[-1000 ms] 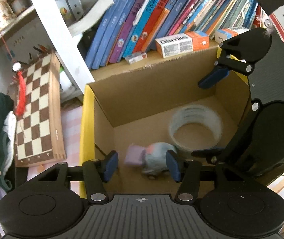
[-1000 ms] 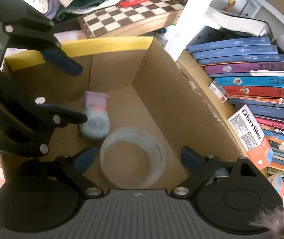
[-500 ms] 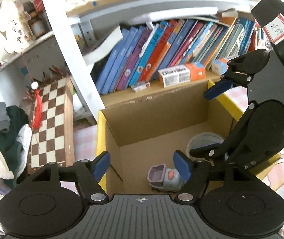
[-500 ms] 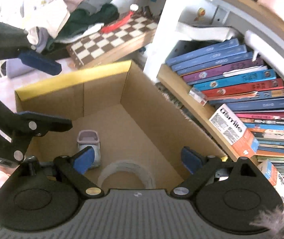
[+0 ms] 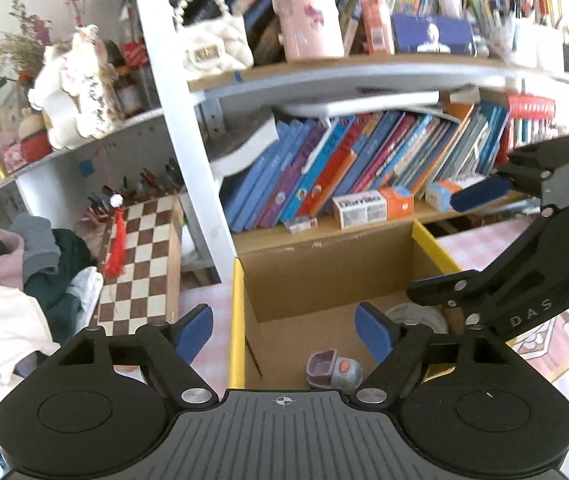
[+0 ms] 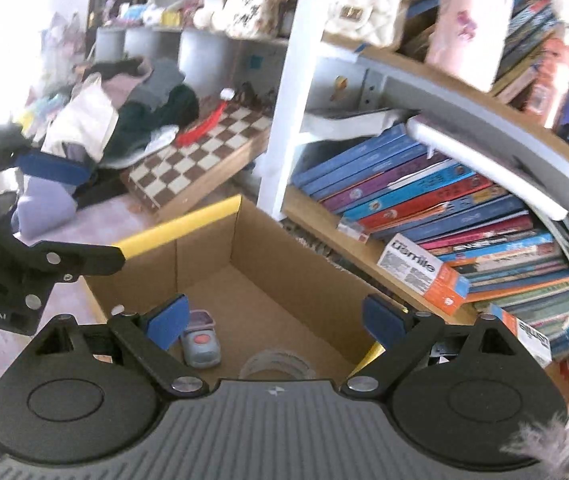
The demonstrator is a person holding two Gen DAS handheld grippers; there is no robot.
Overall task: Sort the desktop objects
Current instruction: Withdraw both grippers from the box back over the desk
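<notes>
An open cardboard box (image 5: 316,280) (image 6: 284,276) with yellow rims stands in front of a bookshelf. On its floor lie a small grey and lilac toy car (image 5: 334,370) (image 6: 200,340) and a clear tape roll (image 5: 416,318) (image 6: 274,364). My left gripper (image 5: 284,332) hovers above the box's left rim, its jaws opening with nothing between them. My right gripper (image 6: 274,316) hangs above the box, open and empty. Each gripper shows at the edge of the other's view.
A bookshelf with leaning books (image 5: 364,168) (image 6: 424,208) and a white and orange carton (image 5: 372,208) (image 6: 424,272) stands right behind the box. A chessboard (image 5: 140,264) (image 6: 204,140) and a pile of clothes (image 5: 24,280) lie to the left. A pink checked cloth (image 5: 492,240) covers the table.
Both grippers have risen and drawn back from inside the box. The left jaws have spread wider and left the toy car on the box floor. The tape roll lies still.
</notes>
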